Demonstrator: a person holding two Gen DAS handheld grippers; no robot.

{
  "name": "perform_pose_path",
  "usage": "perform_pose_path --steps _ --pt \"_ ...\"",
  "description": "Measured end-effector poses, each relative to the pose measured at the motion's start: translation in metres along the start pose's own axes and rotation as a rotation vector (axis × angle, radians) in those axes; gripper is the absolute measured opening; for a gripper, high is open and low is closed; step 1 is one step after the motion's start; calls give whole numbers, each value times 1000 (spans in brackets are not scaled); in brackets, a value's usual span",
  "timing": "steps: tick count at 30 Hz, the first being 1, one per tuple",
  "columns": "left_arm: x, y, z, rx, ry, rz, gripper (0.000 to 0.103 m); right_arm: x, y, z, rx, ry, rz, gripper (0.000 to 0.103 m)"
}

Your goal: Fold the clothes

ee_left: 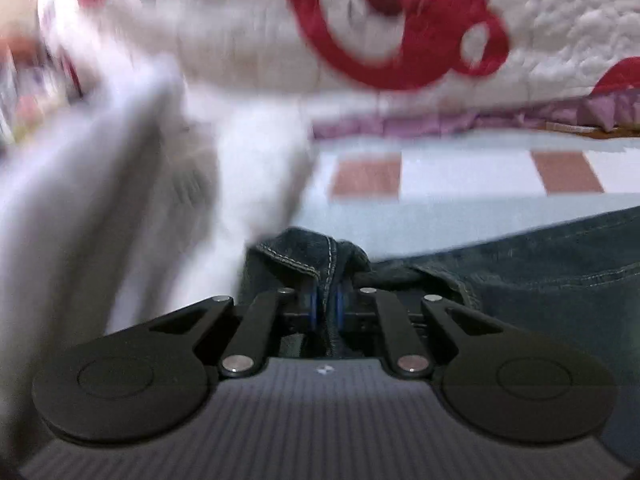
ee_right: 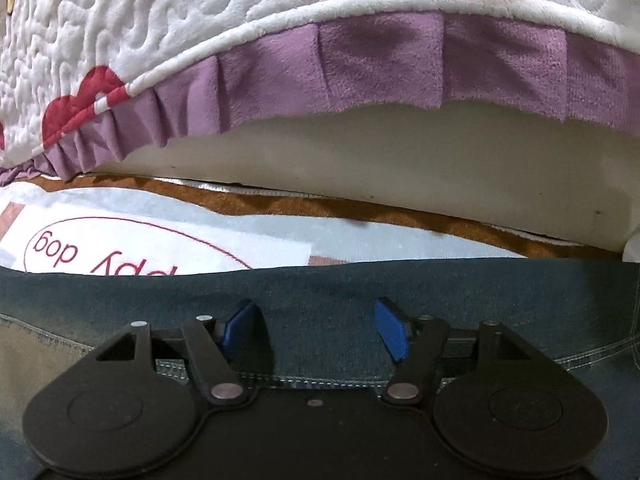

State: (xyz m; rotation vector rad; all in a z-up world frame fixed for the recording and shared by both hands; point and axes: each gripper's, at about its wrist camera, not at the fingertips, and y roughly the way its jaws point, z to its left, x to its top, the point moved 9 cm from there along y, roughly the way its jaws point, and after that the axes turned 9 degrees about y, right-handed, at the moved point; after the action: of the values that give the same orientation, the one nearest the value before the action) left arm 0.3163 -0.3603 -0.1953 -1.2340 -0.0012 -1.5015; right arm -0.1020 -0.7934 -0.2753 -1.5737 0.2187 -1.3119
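Over checked bedding (ee_left: pixel 460 172), left gripper (ee_left: pixel 328 308) pinches jeans (ee_left: pixel 540 264) stretching rightward; right gripper (ee_right: pixel 316 328) gapes above denim.

On the sheet (ee_right: pixel 168 240) ahead of my right gripper I can read, upside down inside a thin red oval, "dog" and before it the letters "ppy", their start hidden behind the jeans (ee_right: pixel 320 292); my left view shows no readable text.

Counted across both wrist views

One pair of denim jeans (ee_left: pixel 540 276), one white quilted blanket (ee_right: pixel 120 40) with purple frill, one printed mat (ee_right: pixel 160 240), two grippers: left gripper (ee_left: pixel 326 306), right gripper (ee_right: pixel 316 332).
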Motion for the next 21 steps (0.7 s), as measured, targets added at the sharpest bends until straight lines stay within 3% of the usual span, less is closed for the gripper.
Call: perform_pose_path --steps 2,6,7,11,13,15,19,21 --pt "12 -11 9 46 19 -47 8 -1 3 -1 8 -6 -11 70" --pt "17 -5 15 82 40 -44 8 0 -15 3 61 43 -80 67" --pt "13 1 15 84 41 -29 8 -1 -24 8 75 38 -105 60" --pt "0 21 7 88 69 33 10 -12 -42 35 134 -8 -119 59" --pt "1 19 4 101 101 42 19 -18 -47 50 164 -36 -109 59" --pt "0 12 9 105 98 79 54 -25 -52 65 194 -63 -98 59" --pt "-5 -35 20 -3 33 83 59 -40 -63 95 255 -119 -77 60" --pt "-14 -64 25 -55 -8 82 73 -47 -69 110 286 -147 -66 60"
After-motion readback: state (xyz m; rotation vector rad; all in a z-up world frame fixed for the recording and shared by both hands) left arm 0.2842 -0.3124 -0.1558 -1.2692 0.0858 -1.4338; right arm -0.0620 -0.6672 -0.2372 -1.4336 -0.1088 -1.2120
